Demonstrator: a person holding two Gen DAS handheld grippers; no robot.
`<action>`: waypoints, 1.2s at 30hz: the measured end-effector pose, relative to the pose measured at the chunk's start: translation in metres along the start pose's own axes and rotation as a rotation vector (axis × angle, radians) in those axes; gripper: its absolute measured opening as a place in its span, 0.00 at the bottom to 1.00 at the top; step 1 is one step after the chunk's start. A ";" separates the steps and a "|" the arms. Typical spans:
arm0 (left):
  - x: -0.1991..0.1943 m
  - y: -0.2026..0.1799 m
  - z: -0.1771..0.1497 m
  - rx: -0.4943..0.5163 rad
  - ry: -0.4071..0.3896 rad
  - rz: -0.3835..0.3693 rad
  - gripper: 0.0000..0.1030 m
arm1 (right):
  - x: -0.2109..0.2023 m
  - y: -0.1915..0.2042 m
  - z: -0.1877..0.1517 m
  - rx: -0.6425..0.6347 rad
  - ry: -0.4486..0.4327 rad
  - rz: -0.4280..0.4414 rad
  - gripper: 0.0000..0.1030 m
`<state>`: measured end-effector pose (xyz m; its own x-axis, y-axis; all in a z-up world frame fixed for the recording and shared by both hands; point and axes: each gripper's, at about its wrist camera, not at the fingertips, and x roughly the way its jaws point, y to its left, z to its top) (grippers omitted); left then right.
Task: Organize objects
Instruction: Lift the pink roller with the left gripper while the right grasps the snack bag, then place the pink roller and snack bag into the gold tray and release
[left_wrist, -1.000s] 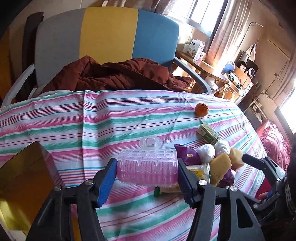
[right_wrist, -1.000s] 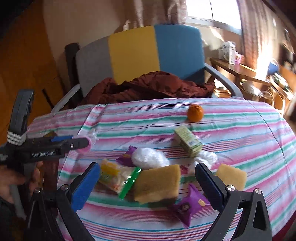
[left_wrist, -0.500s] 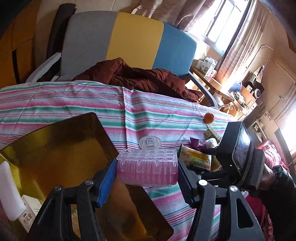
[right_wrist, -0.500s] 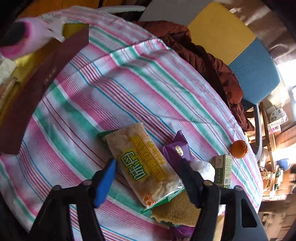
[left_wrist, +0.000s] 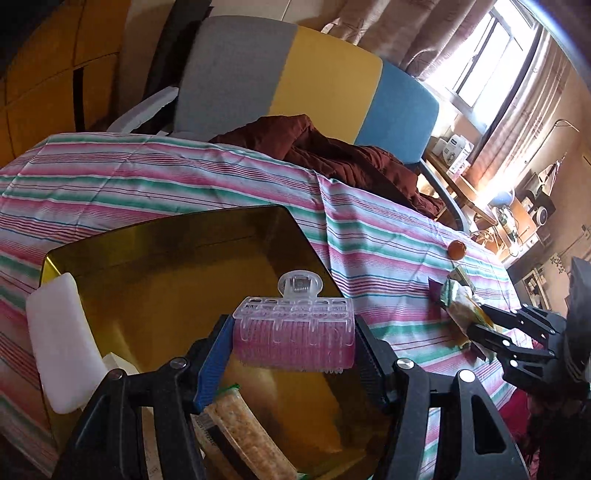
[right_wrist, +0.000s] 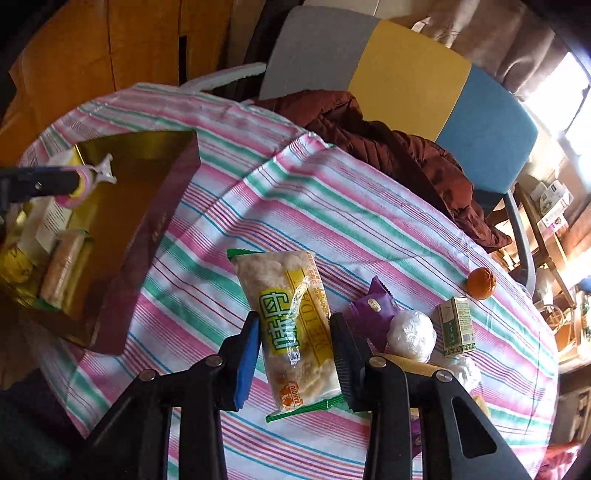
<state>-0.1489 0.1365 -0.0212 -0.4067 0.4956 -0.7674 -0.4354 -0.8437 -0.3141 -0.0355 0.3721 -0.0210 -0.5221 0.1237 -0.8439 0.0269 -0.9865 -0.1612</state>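
Note:
My left gripper (left_wrist: 293, 341) is shut on a pink hair roller with a clear clip (left_wrist: 295, 328) and holds it above the open gold-lined box (left_wrist: 177, 266). The box also shows at the left of the right wrist view (right_wrist: 147, 206), where the roller (right_wrist: 83, 182) hangs over it. My right gripper (right_wrist: 295, 350) is shut on a yellow-and-green snack packet (right_wrist: 291, 325), lifted over the striped tablecloth (right_wrist: 332, 206). The left wrist view shows that packet (left_wrist: 463, 312) in the right gripper at the far right.
The box holds a white block (left_wrist: 61, 343), a cracker packet (left_wrist: 243, 432) and paper. On the table lie a purple sachet (right_wrist: 373, 310), a white wrapped ball (right_wrist: 412, 334), a small green carton (right_wrist: 456, 325) and an orange (right_wrist: 480, 282). A chair with a brown jacket (right_wrist: 388, 136) stands behind.
My left gripper has carried the roller leftward from over the table to above the box. My right gripper has closed on the snack packet and lifted it.

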 end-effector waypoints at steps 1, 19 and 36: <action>0.003 0.001 0.006 0.002 0.001 0.010 0.62 | -0.007 0.003 0.002 0.021 -0.022 0.025 0.36; -0.053 0.057 0.005 -0.130 -0.141 0.108 0.82 | 0.010 0.147 0.060 0.051 -0.068 0.250 0.39; -0.102 0.029 -0.079 0.008 -0.241 0.360 0.82 | -0.019 0.167 0.019 0.061 -0.161 0.149 0.90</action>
<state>-0.0569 0.0458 0.0040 -0.7091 0.2050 -0.6747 -0.2372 -0.9704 -0.0455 -0.0378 0.2034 -0.0221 -0.6456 -0.0383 -0.7627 0.0655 -0.9978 -0.0054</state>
